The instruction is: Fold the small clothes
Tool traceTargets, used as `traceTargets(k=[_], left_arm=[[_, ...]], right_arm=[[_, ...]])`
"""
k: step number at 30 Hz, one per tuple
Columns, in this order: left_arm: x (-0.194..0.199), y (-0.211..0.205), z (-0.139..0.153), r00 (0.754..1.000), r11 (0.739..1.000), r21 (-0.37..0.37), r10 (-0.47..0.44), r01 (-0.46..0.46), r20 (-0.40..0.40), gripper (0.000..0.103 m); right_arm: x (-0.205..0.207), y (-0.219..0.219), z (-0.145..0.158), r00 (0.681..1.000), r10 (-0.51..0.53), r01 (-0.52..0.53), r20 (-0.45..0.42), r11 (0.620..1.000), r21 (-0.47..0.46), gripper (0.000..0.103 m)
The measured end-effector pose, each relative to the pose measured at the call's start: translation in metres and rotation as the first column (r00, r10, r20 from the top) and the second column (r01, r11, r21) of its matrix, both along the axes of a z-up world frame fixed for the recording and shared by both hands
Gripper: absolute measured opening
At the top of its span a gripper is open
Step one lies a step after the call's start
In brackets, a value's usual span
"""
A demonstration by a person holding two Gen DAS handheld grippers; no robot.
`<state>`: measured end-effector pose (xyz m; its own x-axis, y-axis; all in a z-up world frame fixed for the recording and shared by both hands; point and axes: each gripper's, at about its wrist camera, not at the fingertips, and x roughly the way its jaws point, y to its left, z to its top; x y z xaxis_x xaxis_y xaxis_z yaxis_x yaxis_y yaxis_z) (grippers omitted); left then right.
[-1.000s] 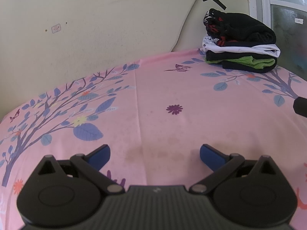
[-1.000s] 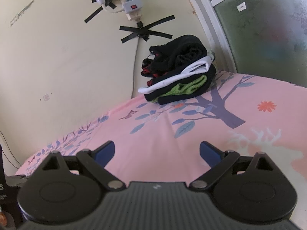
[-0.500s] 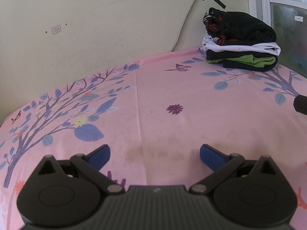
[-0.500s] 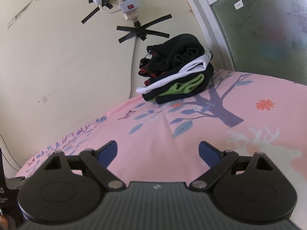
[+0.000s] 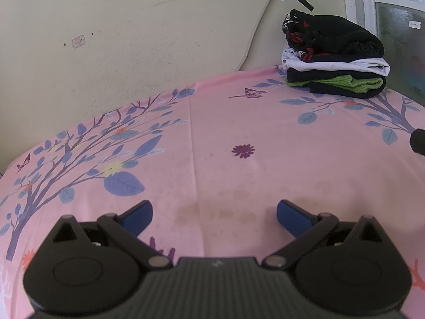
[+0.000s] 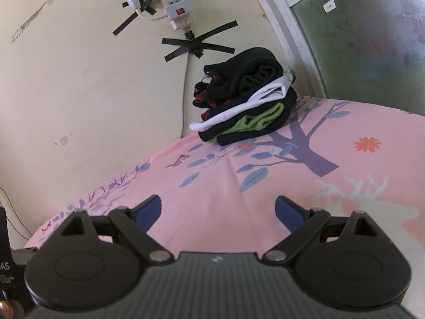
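Right now both tools are idle over the pink printed sheet, and neither has cloth in it. The left tool hangs low above the bare middle of the sheet with its blue fingers spread wide and nothing between them. The right tool is likewise released, jaws apart, pointing toward the far corner.

The clothes sit in that corner: a pile of small clothes stacked against the cream wall, beside the window frame. From the right wrist view the pile shows a black piece on top, a white layer under it, then black and green at the bottom. It looks neatly stacked, so these may be pieces already folded; whether any unfolded item waits elsewhere cannot be told, since none shows on the open sheet.

So the step in hand reads as a pause between garments. If the pile is the work still to do, the next move calls for the right tool, which is nearer, to reach to the corner, pinch only the top black piece and draw it onto the open sheet. Taking one layer cleanly, without dragging the white one along, is the tricky part.

A power strip is taped to the wall above, well clear of the pile.
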<state>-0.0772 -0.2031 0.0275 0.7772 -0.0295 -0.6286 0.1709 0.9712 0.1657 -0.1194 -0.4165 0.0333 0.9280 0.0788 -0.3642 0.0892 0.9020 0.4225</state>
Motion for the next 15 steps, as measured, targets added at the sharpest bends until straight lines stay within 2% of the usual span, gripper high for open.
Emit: traceTargets(k=[15], left_arm=[[0.0001,-0.0003,0.0,1.0,1.0,0.001,0.0,0.0,0.001,0.103]], right_arm=[[0.0013,-0.0014,-0.0005,1.0,0.007,-0.007,0.0,1.0,0.003,0.093]])
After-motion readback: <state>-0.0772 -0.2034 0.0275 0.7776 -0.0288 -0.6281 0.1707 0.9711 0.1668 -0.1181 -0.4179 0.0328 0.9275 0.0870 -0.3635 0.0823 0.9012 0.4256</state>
